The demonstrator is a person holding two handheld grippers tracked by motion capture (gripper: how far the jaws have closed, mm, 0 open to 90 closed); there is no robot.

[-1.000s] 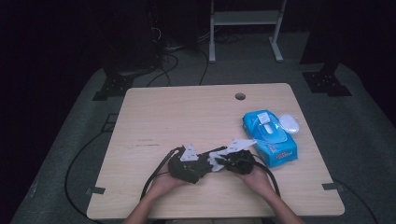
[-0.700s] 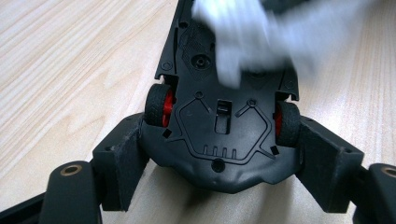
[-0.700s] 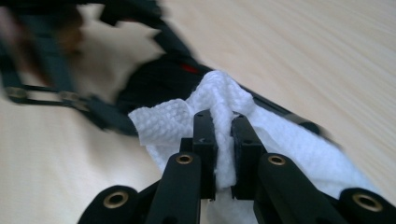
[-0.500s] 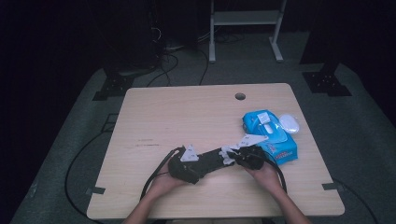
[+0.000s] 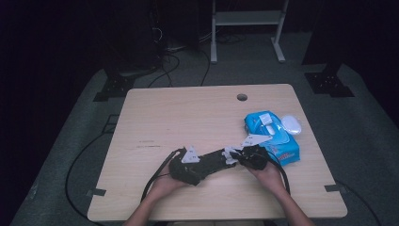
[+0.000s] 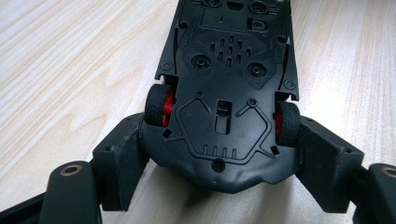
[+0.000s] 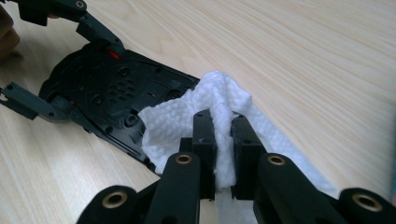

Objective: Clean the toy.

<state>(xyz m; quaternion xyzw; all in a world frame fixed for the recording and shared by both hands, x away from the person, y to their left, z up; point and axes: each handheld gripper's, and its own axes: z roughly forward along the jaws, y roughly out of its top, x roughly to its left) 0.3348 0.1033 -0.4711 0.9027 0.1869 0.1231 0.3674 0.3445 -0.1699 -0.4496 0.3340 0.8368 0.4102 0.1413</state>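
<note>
The left gripper (image 6: 219, 163) clamps an upturned toy car (image 6: 224, 93); the right gripper (image 7: 223, 140) pinches a white wipe (image 7: 187, 121) against its underside.

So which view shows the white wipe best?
The right gripper view: the white wipe is pinched in the right claw, lying against the upturned toy car. In the high view it is a small pale patch; the left gripper view gives the car's underside.

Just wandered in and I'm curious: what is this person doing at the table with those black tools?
A person is cleaning a toy car turned belly-up on the wooden table. The left tongs clamp the car by one end, beside its red-hubbed wheels. The right tongs pinch a white wipe against the car's underside. A blue wipes pack lies nearby.
</note>
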